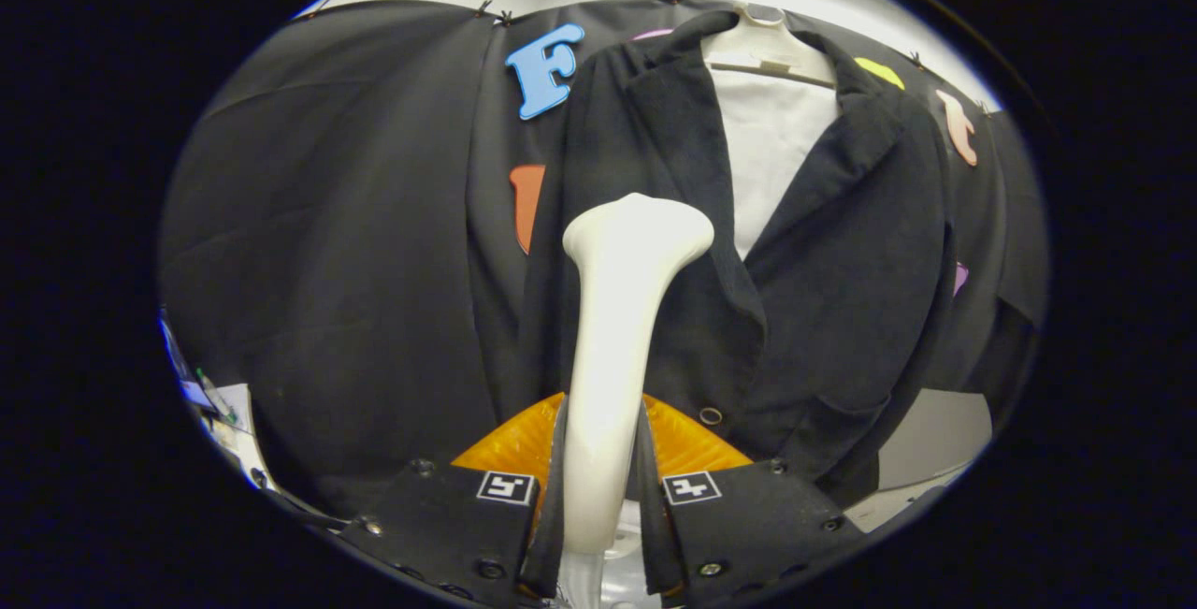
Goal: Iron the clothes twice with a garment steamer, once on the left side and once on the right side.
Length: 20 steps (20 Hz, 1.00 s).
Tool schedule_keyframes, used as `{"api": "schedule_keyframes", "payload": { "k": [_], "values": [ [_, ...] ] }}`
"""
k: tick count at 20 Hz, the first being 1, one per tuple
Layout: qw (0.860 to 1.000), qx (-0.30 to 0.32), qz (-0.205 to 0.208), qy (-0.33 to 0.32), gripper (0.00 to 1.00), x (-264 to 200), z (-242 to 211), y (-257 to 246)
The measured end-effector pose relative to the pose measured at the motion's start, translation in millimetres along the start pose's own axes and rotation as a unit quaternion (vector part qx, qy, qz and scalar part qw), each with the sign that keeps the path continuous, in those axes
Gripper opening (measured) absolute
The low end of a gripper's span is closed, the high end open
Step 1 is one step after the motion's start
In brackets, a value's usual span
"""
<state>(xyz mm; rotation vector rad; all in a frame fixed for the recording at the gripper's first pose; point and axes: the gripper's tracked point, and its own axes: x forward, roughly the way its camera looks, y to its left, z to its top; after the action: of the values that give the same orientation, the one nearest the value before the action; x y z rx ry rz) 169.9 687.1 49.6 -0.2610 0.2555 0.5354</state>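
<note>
A black jacket (pixel 823 244) hangs open on a pale hanger (pixel 767 52), with a white panel (pixel 771 151) showing between its lapels. My gripper (pixel 603 487) is shut on the handle of a cream-white garment steamer (pixel 622 328), which stands upright between the fingers. The steamer's flared head (pixel 641 225) sits in front of the jacket's left front panel, at lapel height. I cannot tell whether the head touches the cloth.
Black booth cloth (pixel 337 216) hangs behind and to the left of the jacket. A small table corner with papers and pens (pixel 220 403) sits low on the left. A pale surface (pixel 935 441) shows below the jacket's right hem.
</note>
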Motion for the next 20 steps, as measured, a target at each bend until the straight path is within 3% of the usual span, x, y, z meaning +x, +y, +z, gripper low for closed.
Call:
{"api": "schedule_keyframes", "payload": {
  "k": [20],
  "values": [
    [0.99,0.033,0.023,0.137,0.37,11,-139,-10]
  ]
}}
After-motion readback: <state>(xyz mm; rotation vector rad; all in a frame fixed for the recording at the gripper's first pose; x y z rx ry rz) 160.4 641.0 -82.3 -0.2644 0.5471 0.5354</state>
